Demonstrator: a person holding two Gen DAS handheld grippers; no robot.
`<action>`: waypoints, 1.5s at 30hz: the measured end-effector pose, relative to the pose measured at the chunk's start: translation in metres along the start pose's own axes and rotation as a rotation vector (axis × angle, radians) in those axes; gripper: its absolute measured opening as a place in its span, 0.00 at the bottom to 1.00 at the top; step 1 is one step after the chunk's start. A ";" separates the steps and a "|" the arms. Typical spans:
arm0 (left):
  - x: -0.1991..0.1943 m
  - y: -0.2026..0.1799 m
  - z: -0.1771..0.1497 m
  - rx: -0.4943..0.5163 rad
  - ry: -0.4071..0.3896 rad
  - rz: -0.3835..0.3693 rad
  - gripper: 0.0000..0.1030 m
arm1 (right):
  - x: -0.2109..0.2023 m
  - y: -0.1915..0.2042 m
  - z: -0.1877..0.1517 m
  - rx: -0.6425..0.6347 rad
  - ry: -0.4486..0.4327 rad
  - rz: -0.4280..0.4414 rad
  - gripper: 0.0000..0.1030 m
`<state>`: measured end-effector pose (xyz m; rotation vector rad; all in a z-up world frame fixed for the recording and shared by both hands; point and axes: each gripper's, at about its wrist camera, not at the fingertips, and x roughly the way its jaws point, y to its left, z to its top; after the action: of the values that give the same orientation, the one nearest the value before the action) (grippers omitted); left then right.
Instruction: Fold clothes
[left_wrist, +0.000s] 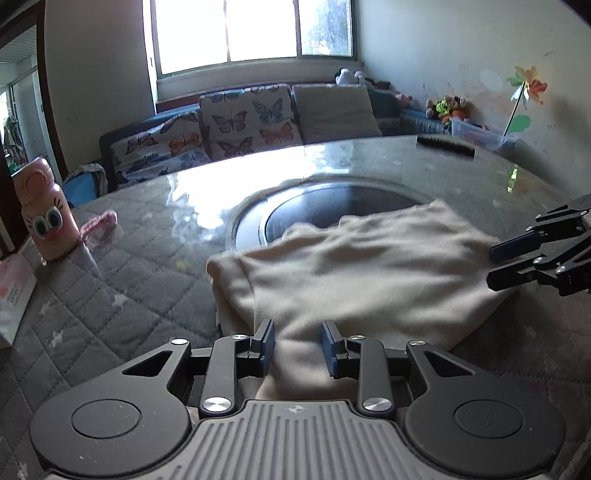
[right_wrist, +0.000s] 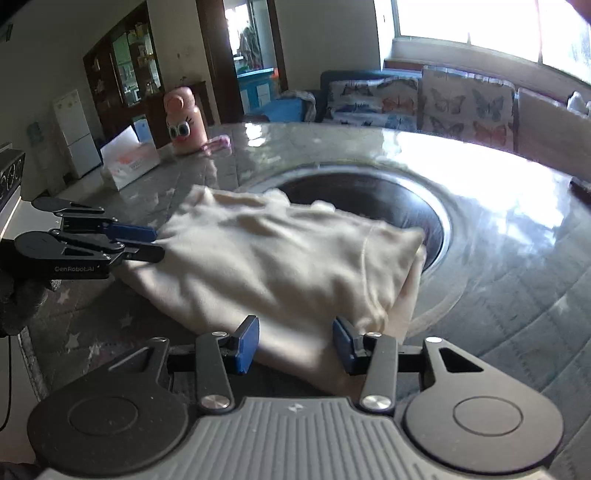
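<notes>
A: Starting at the left side. Pink bottle (left_wrist: 46, 210) with cartoon eyes standing upright near the table edge, well apart from the work. Beside it a white box (right_wrist: 129, 160), not touched.

B: Agreed. Then the left gripper (left_wrist: 297, 347)?

A: Fingers spread wide, with the near edge of the cream garment (left_wrist: 354, 273) lying between them. Seems not clamped: clear gap on both sides of the cloth. Holding nothing, as far as visible.

B: And the garment itself?

A: Lying in the middle of the table (left_wrist: 140, 295), on the quilted cover, far edge hanging a little over the dark round recess (left_wrist: 332, 210). Already doubled: a folded edge with a second layer under it showing at one end. So at least one fold done, probably more. Surface not smooth, some soft wrinkles.

B: Moving to the right?

A: Right gripper (right_wrist: 293, 343) at the opposite end of the garment. Also wide open, cloth passing between the fingers, no grip seen. Both tools low, near the table.

B: So what remains?

A: Hard to say exactly. Perhaps one more fold to make the bundle compact, or only flattening. Can not tell whether the sleeves are tucked inside; hidden under the top layer.

B: At the far right?

A: Only a dark comb-like thing (left_wrist: 445, 146) at the far table edge. Not part of the job.
</notes>
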<state>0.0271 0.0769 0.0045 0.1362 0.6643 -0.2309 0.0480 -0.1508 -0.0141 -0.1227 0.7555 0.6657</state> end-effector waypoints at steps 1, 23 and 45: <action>-0.001 -0.001 0.003 -0.003 -0.010 -0.004 0.30 | 0.000 -0.001 0.002 0.002 -0.012 0.000 0.44; 0.030 0.021 0.015 -0.101 0.038 0.020 0.31 | 0.053 -0.045 0.040 0.133 -0.048 -0.054 0.37; 0.039 0.056 0.011 -0.362 0.082 0.024 0.39 | 0.038 -0.086 0.016 0.346 -0.054 -0.060 0.44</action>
<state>0.0773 0.1224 -0.0081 -0.1947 0.7751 -0.0797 0.1292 -0.1936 -0.0388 0.1875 0.8015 0.4719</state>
